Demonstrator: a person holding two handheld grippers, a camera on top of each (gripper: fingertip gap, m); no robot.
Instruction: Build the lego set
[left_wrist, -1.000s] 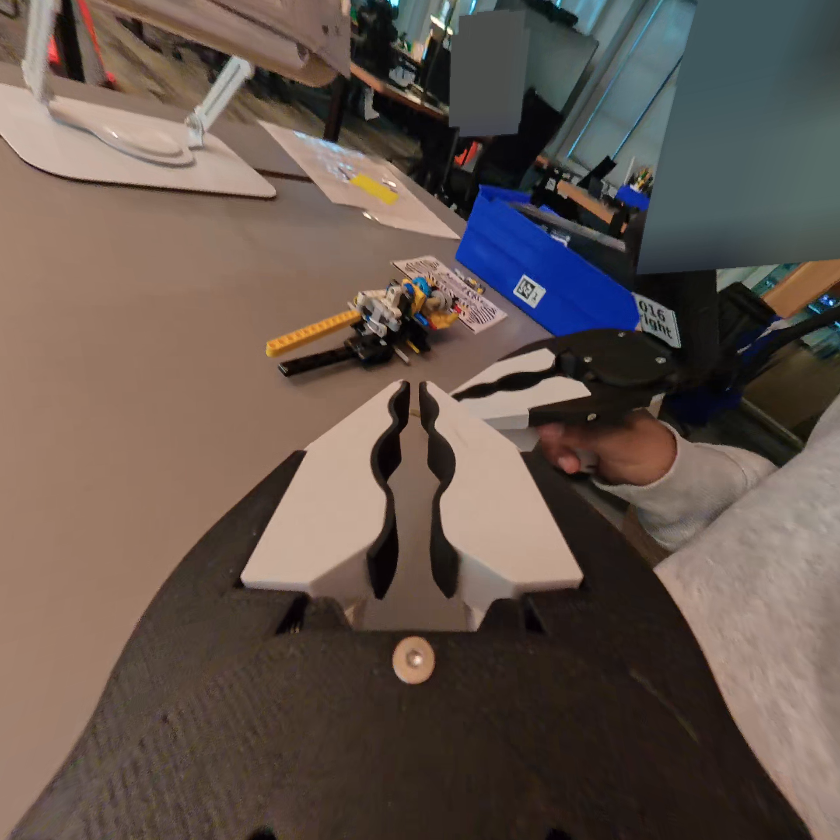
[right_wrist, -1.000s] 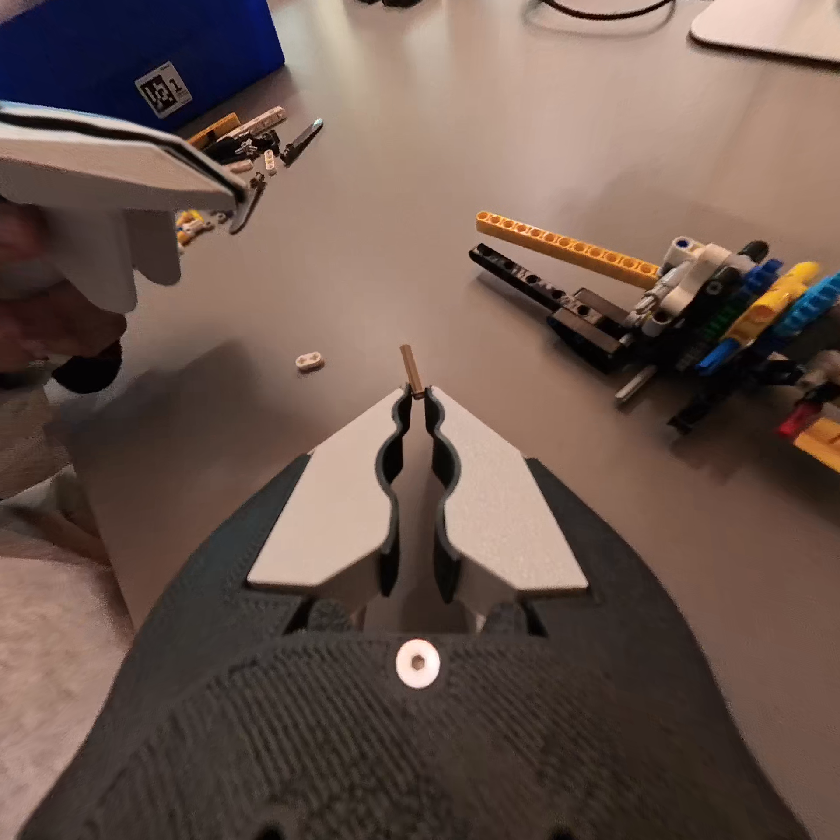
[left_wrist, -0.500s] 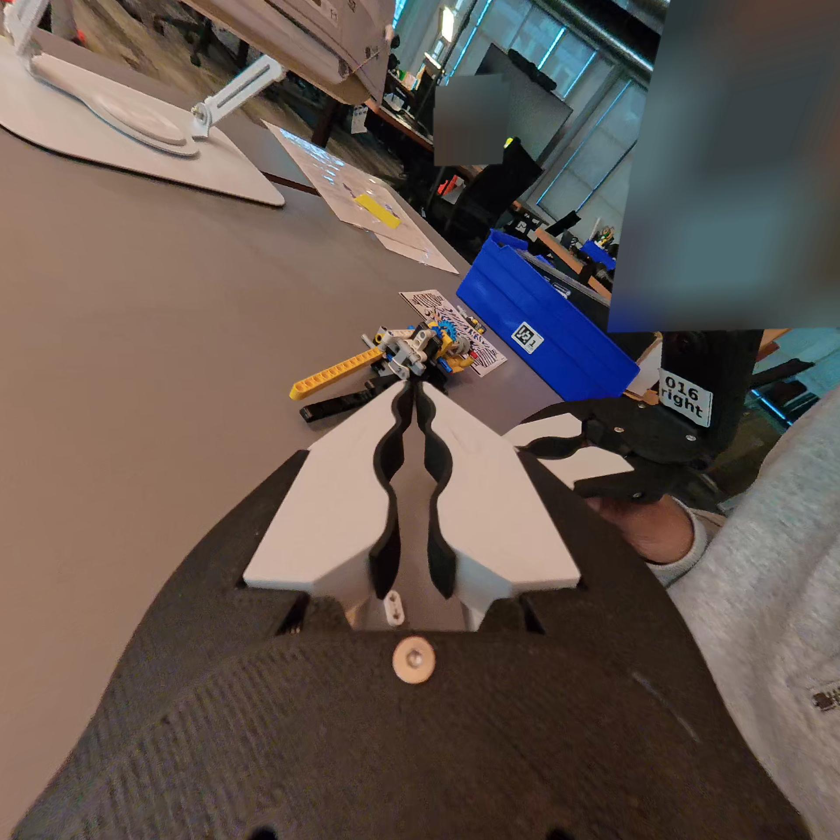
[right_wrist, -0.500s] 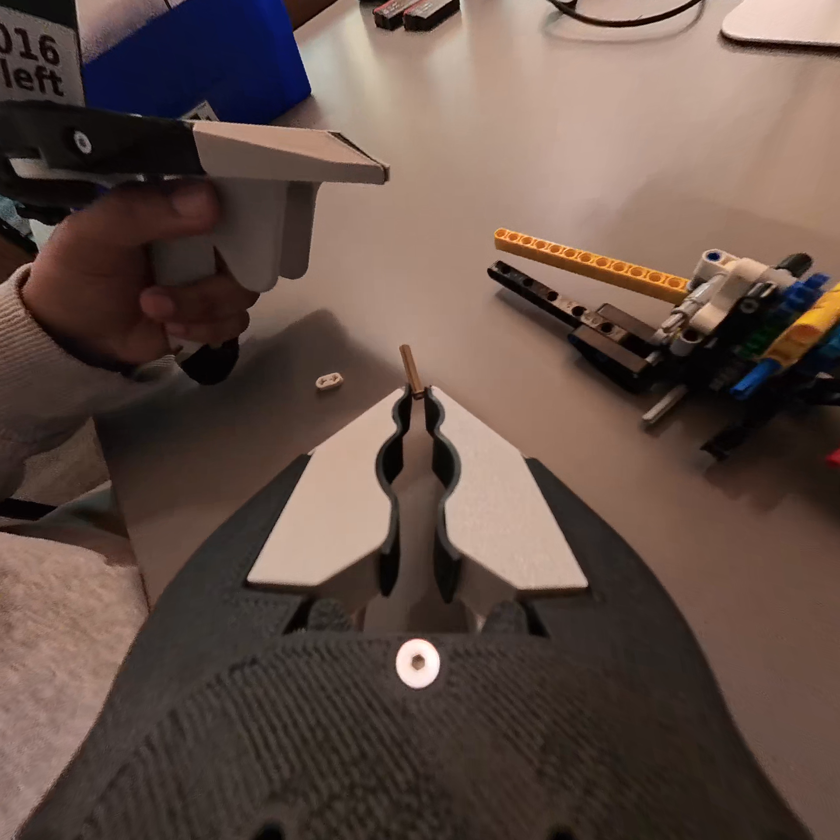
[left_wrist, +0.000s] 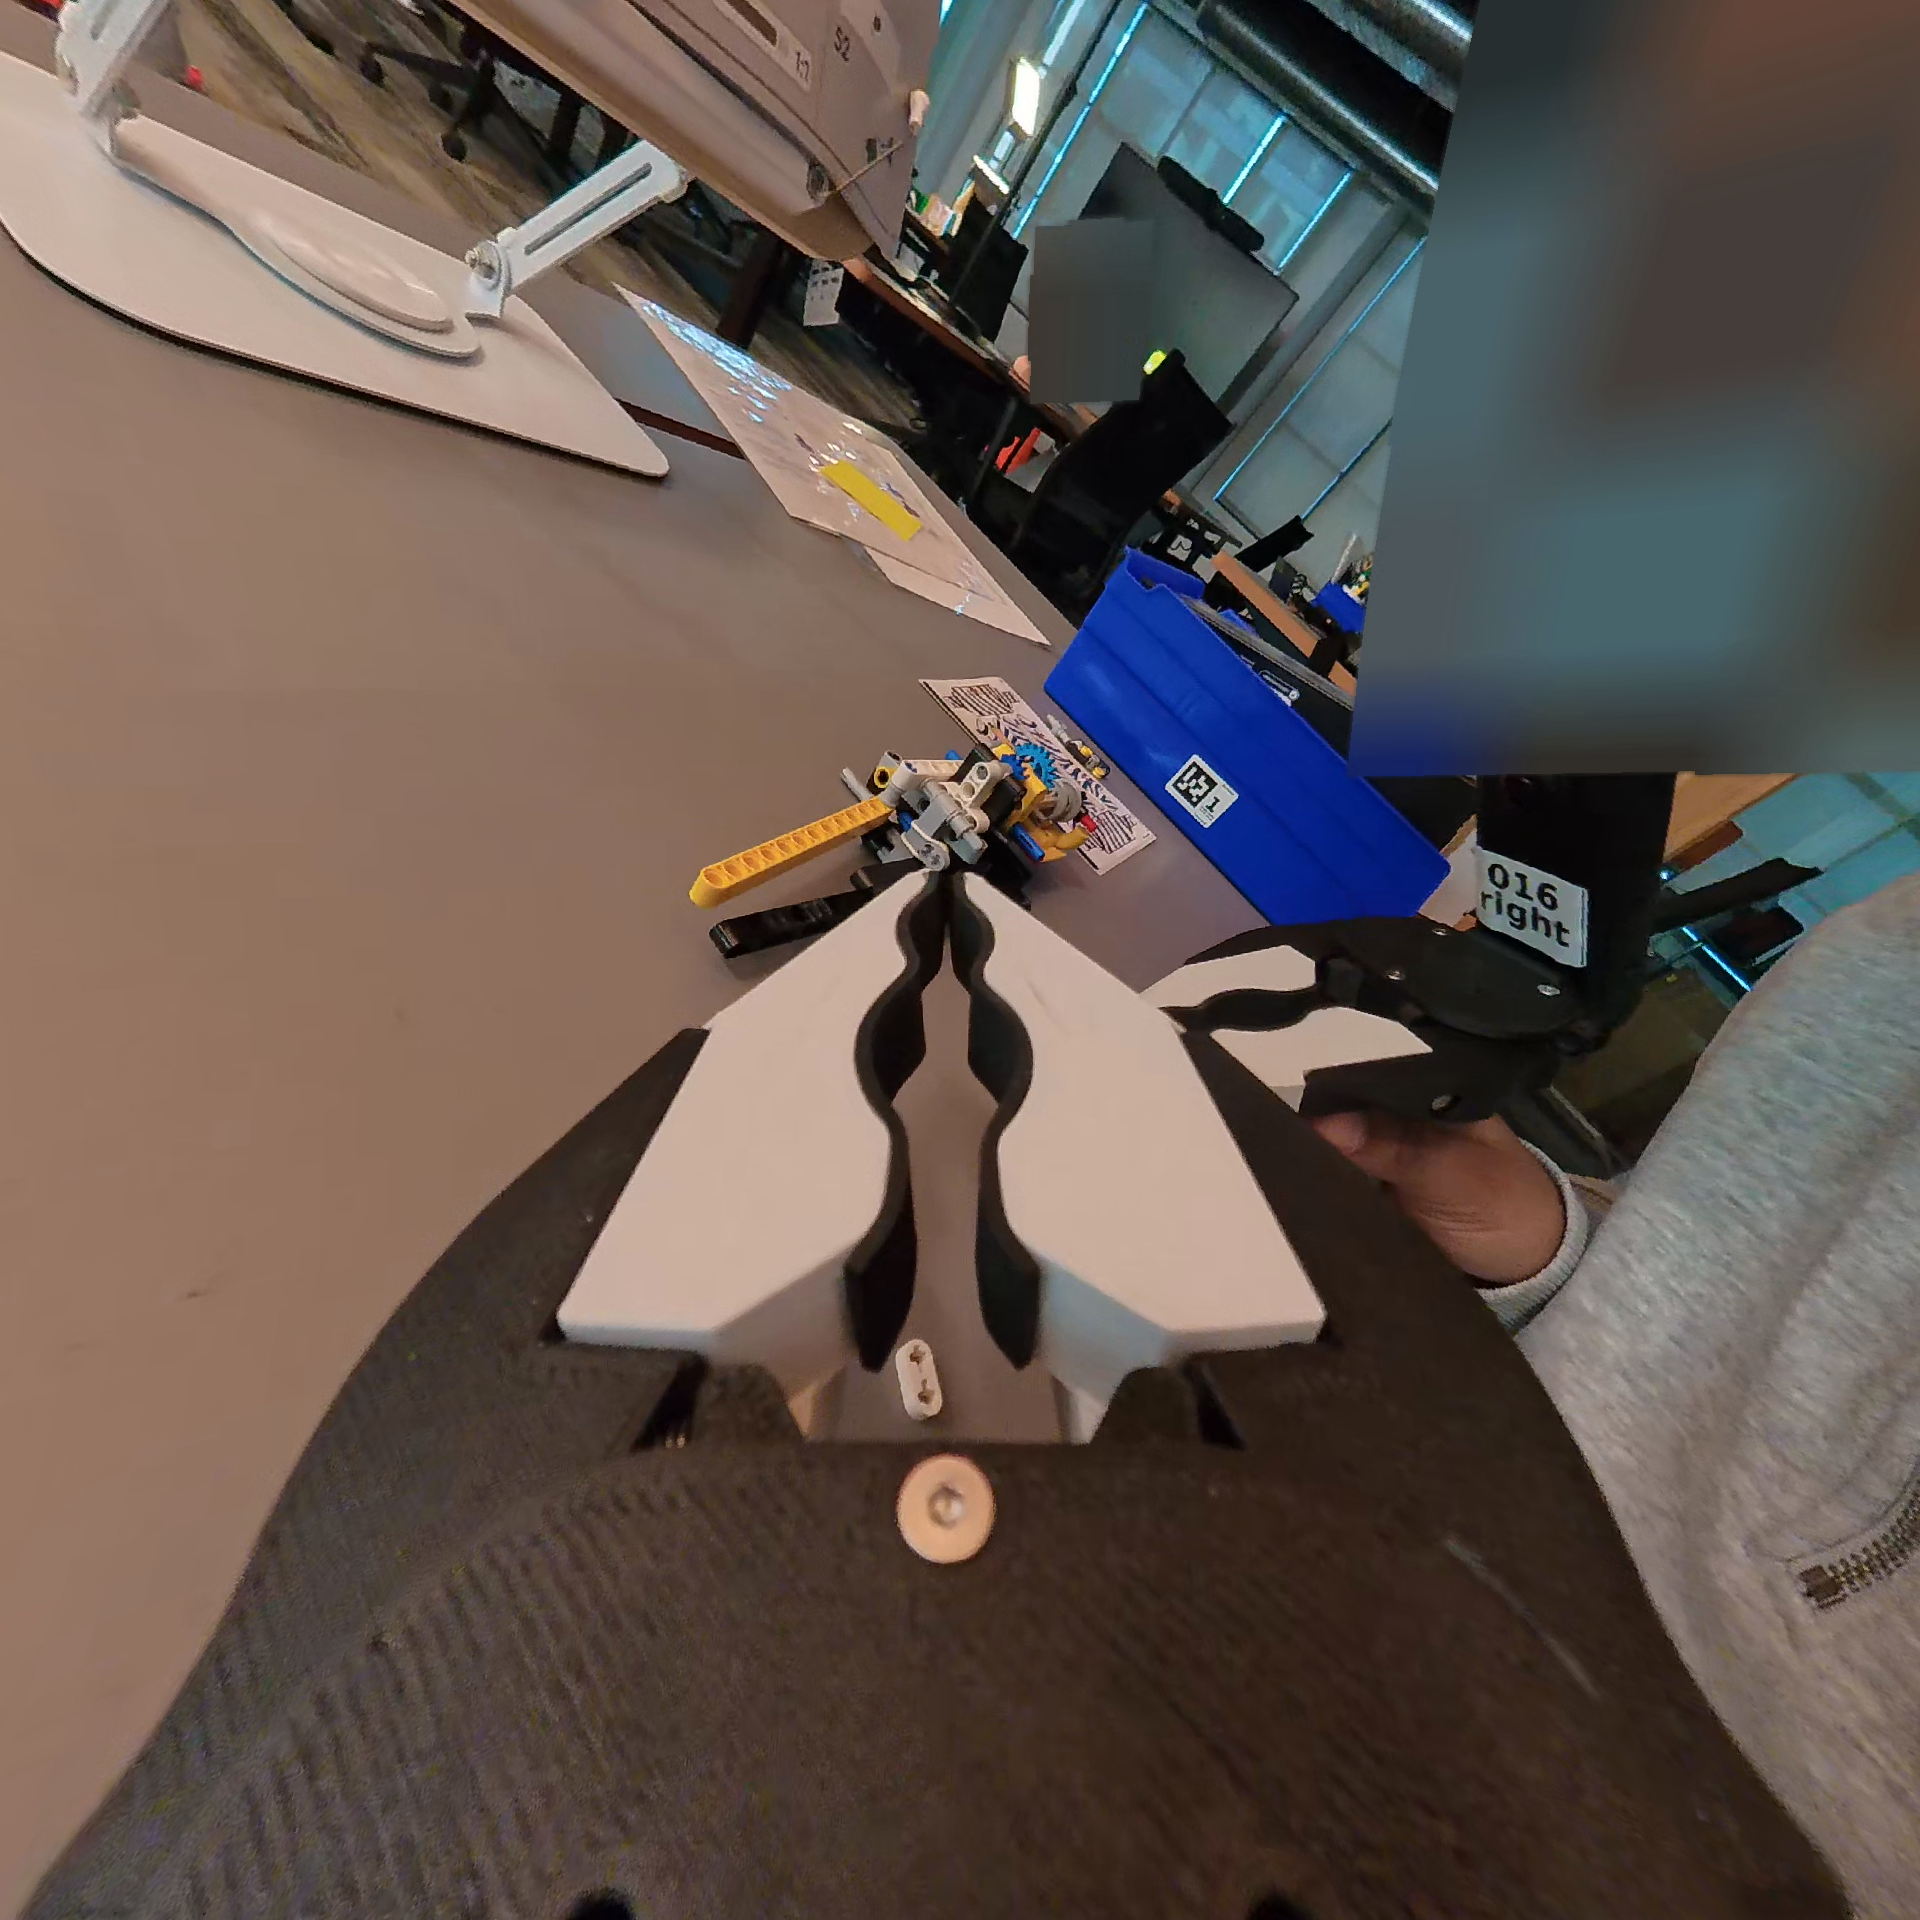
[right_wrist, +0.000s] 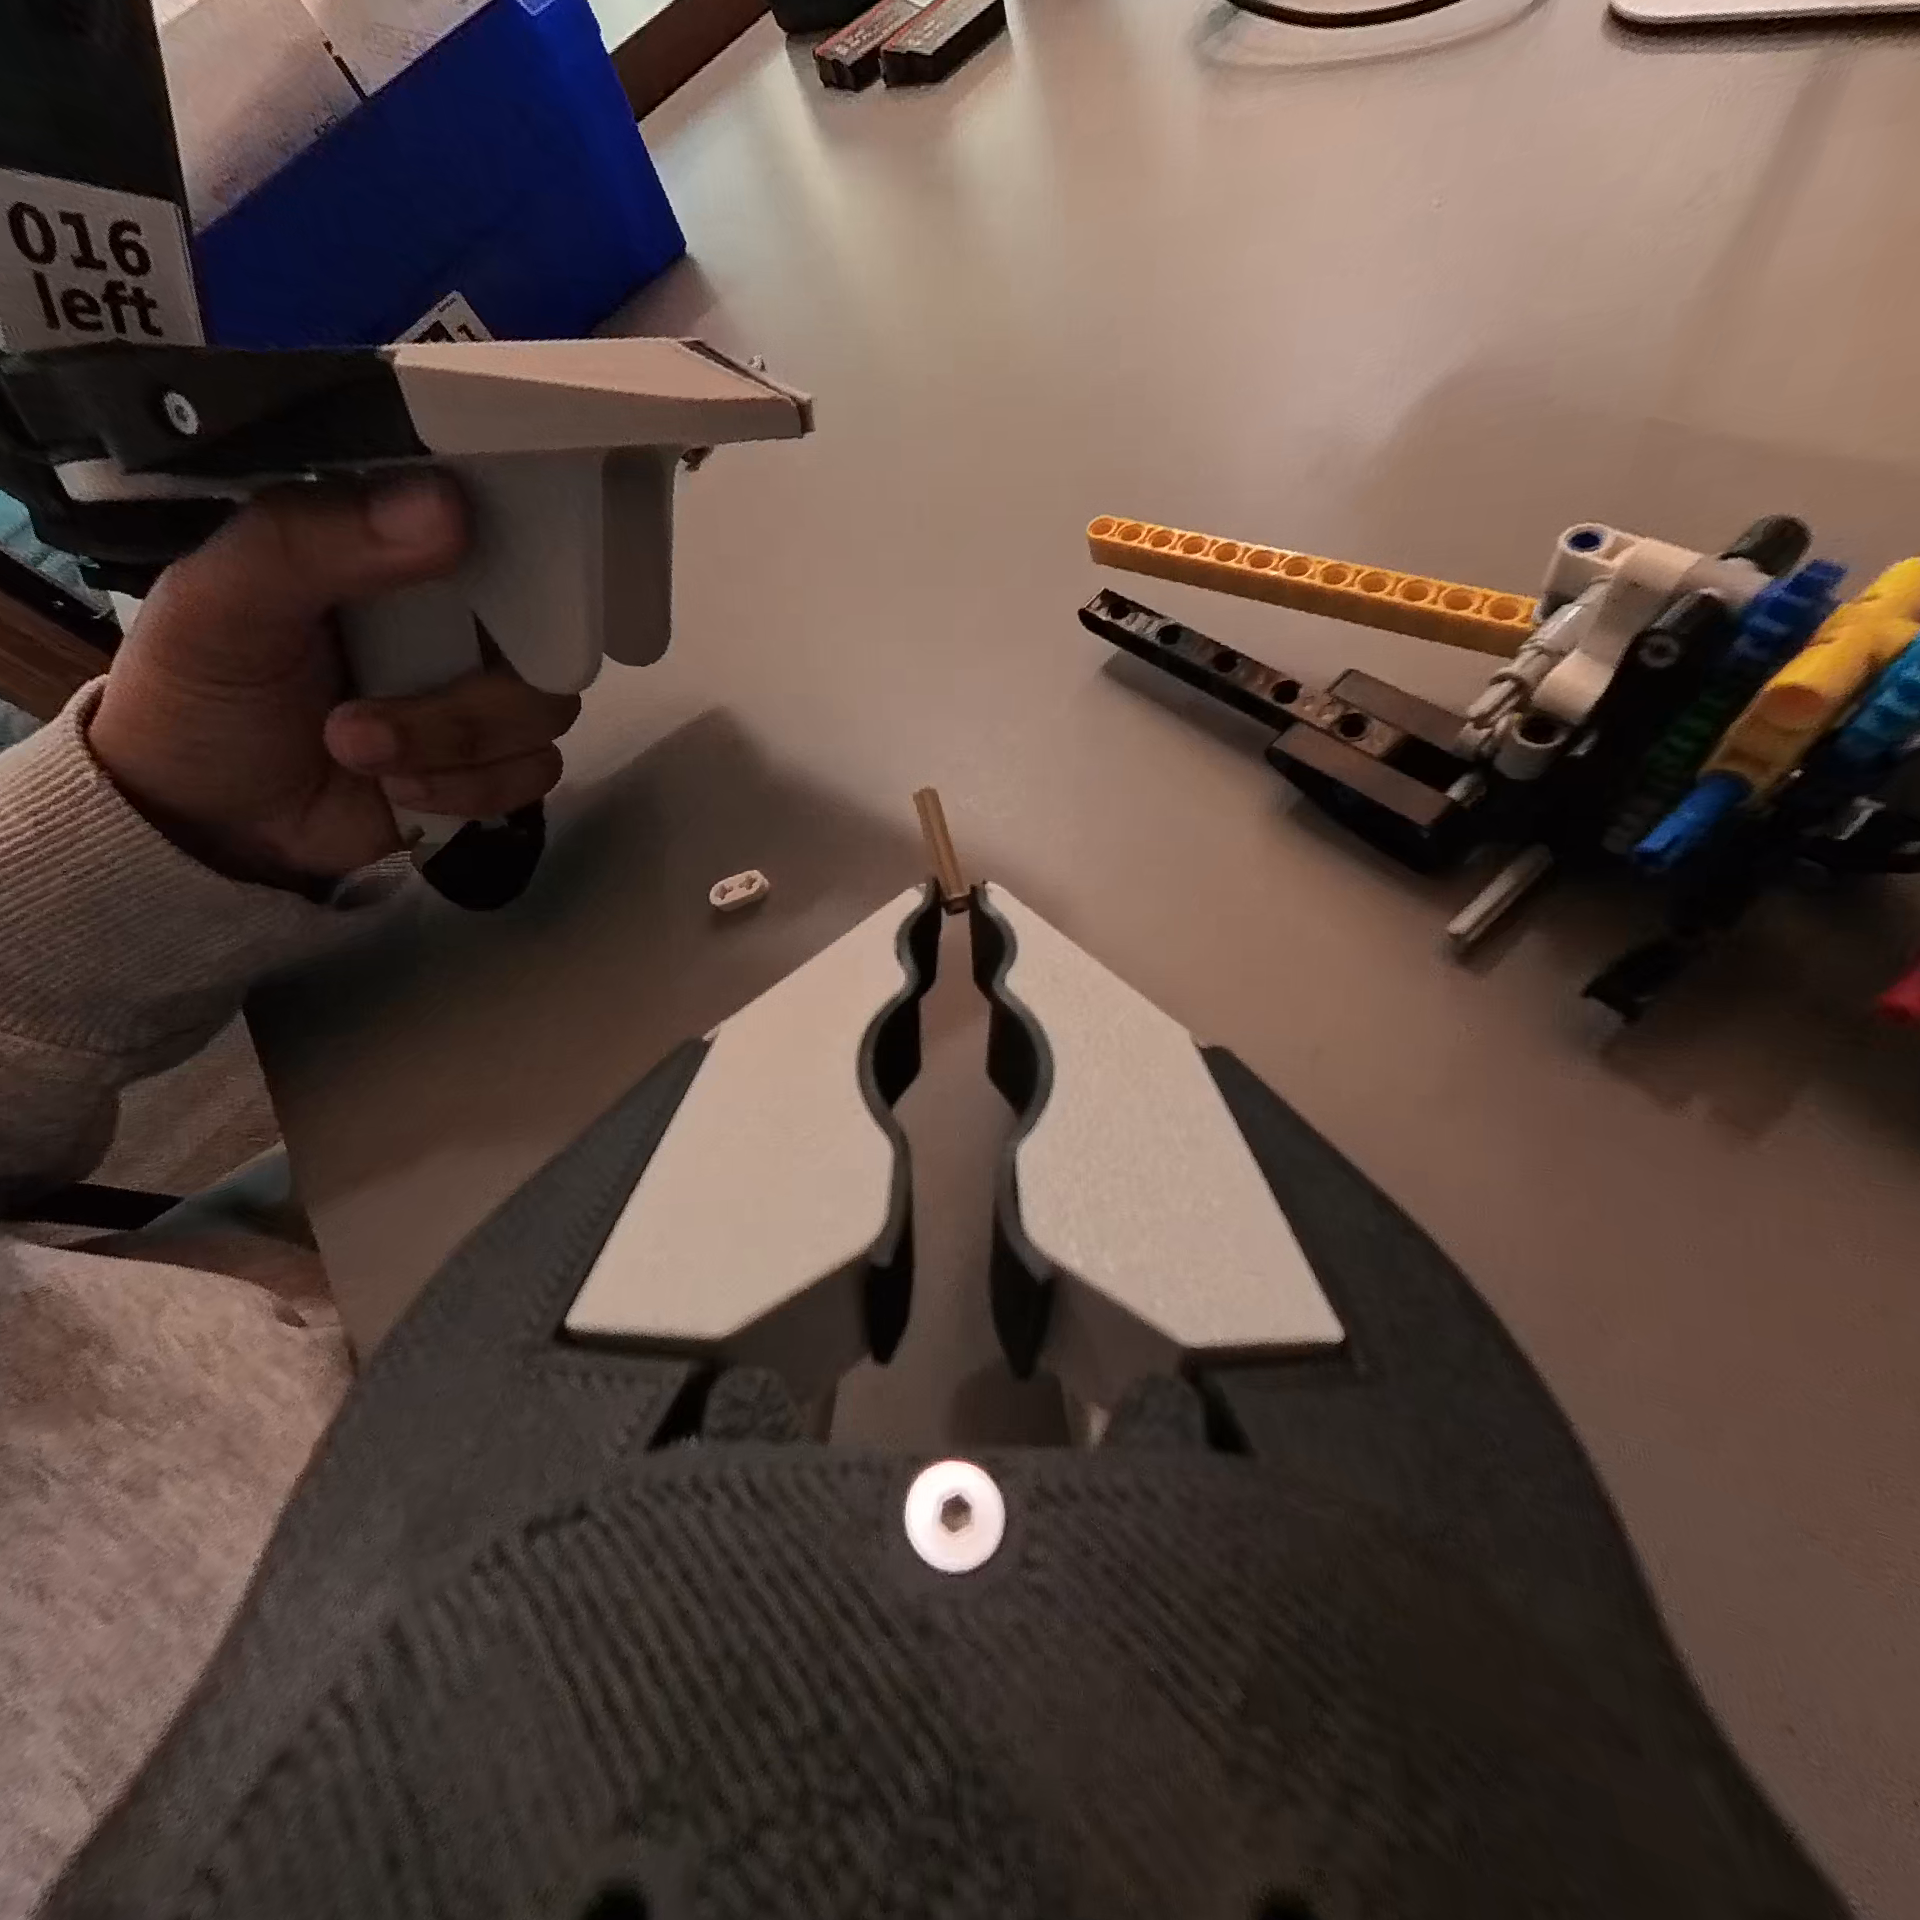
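Observation:
The part-built lego model (right_wrist: 1558, 675), with a long yellow beam (right_wrist: 1309, 577) and a black beam, lies on the grey table at the right; it also shows in the left wrist view (left_wrist: 935, 821). My right gripper (right_wrist: 954, 896) is shut on a short tan axle (right_wrist: 930, 847) that sticks out past its tips, above the table. A small white two-hole piece (right_wrist: 740, 891) lies on the table just left of it. My left gripper (left_wrist: 948, 883) is shut and empty, held above that white piece (left_wrist: 918, 1377), which shows through the gap. The left gripper also shows in the right wrist view (right_wrist: 769, 405).
A blue bin (left_wrist: 1226, 769) stands beyond the model, with a printed sheet (left_wrist: 1039, 769) beside it. A white stand base (left_wrist: 312, 312) and papers (left_wrist: 831, 478) lie at the far side. The table edge runs close to the person's grey sleeve (right_wrist: 114, 935). My right fingertips sit around 9 centimeters from my left ones.
The left gripper has moved in from the bin side and now hovers over the small white piece. The right gripper holds the tan axle almost still.

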